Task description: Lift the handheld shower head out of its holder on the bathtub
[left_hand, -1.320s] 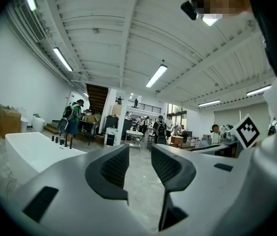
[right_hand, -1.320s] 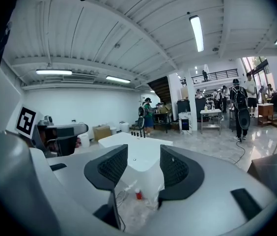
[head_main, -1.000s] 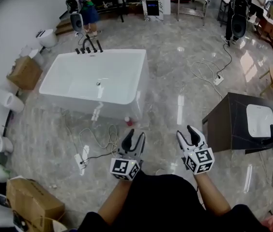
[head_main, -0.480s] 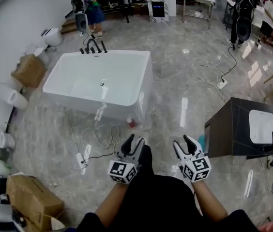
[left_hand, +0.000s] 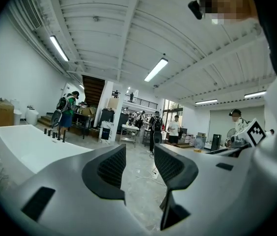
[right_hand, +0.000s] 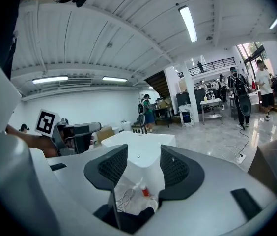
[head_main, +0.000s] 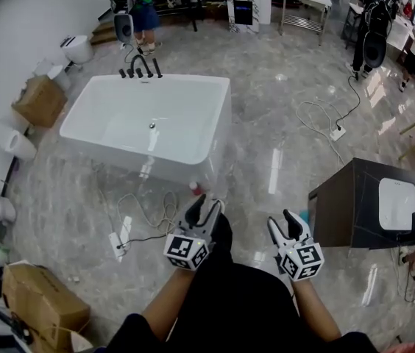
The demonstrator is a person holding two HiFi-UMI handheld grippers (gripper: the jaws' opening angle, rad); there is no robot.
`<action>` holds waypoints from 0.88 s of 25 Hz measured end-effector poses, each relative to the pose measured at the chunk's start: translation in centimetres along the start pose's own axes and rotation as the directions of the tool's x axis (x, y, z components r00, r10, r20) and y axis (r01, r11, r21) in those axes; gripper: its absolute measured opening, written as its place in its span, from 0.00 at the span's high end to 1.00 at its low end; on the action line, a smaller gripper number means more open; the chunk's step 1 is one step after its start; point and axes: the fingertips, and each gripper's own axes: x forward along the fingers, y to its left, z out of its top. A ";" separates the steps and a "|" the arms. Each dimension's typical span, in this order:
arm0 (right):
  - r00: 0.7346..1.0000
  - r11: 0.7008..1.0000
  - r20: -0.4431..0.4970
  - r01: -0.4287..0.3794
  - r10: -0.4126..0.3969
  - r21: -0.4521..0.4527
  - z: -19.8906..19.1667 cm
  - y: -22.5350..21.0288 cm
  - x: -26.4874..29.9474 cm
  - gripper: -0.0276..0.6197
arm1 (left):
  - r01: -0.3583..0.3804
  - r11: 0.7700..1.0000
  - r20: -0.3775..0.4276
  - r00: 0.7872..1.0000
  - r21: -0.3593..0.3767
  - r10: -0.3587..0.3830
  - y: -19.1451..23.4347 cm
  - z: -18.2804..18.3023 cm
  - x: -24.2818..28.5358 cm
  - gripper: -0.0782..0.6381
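A white freestanding bathtub [head_main: 93, 135] stands on the marble floor, several steps ahead of me. Black fittings [head_main: 140, 68] rise from its far rim; the shower head among them is too small to pick out. The tub also shows at the left of the left gripper view [left_hand: 25, 144] and ahead in the right gripper view [right_hand: 138, 149]. My left gripper [head_main: 205, 207] and right gripper [head_main: 282, 222] are held low in front of my body, both open and empty, far from the tub.
A dark cabinet with a white basin [head_main: 373, 203] stands at the right. Cables and a power strip [head_main: 117, 241] lie on the floor before the tub, with a small red bottle [head_main: 194, 188]. Cardboard boxes [head_main: 40, 98] and toilets [head_main: 5, 139] line the left wall. People stand beyond.
The view has shifted slightly towards the tub. Both grippers stay open and empty in front of me, the left one a little further forward.
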 end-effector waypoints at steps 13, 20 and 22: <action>0.996 0.996 -0.060 -0.076 0.073 -0.047 4.5 -3.2 19.2 0.68 | -0.025 0.999 0.010 1.000 -0.048 0.025 13.9 1.1 12.8 0.67; 0.996 0.996 -0.056 -0.079 0.076 -0.048 10.7 -5.4 30.9 0.68 | -0.012 0.999 0.014 1.000 -0.046 0.013 21.0 5.5 19.9 0.67; 0.995 0.995 -0.054 -0.087 0.084 -0.054 12.2 -5.4 33.5 0.68 | -0.010 0.999 0.015 1.000 -0.044 0.010 22.6 6.4 21.3 0.67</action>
